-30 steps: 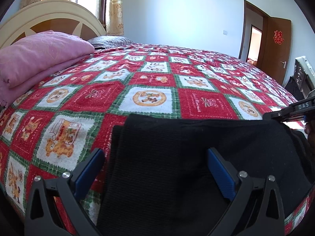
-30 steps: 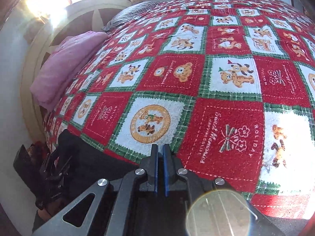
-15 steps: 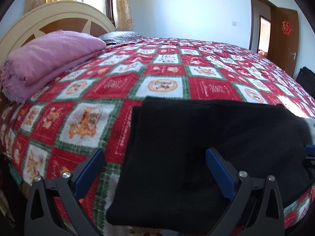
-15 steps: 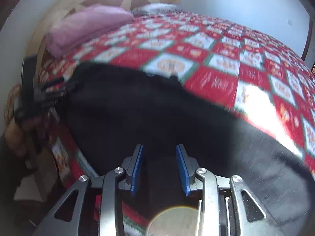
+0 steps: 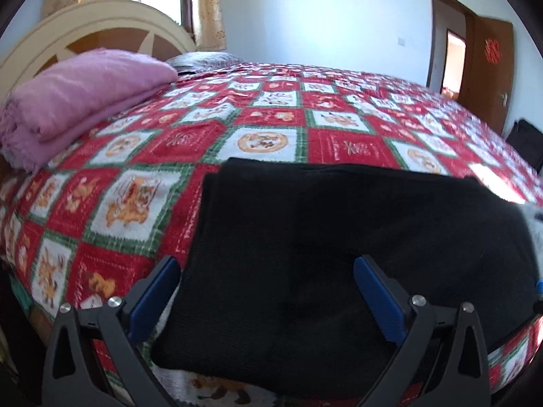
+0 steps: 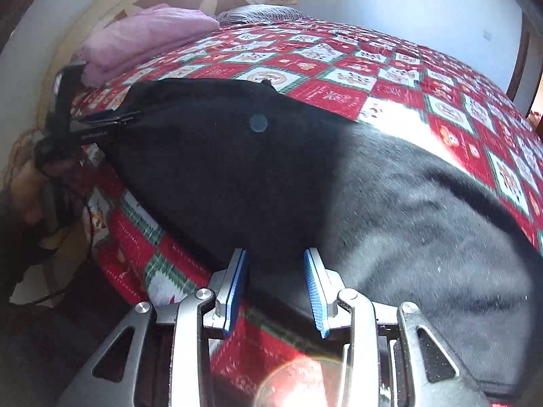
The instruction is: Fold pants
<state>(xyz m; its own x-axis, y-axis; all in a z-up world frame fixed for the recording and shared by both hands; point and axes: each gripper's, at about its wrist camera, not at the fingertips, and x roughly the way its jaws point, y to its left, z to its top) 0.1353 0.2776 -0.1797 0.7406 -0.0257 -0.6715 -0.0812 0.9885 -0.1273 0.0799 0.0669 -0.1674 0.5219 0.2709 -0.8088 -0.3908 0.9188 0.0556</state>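
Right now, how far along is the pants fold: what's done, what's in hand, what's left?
Done: the black pants lie on the quilt near the bed's edge, doubled at one end, layered edges showing. In hand: nothing gripped. The left gripper is wide open above the fabric; the right gripper has just opened, pads apart, pressing nothing. Left: the greyer length stretches out, so likely another fold.

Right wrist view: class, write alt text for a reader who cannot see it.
Black pants lie across the near edge of a bed covered by a red, green and white patchwork quilt, with the open right claw just above them, gripping nothing. A folded pink blanket rests near the headboard.
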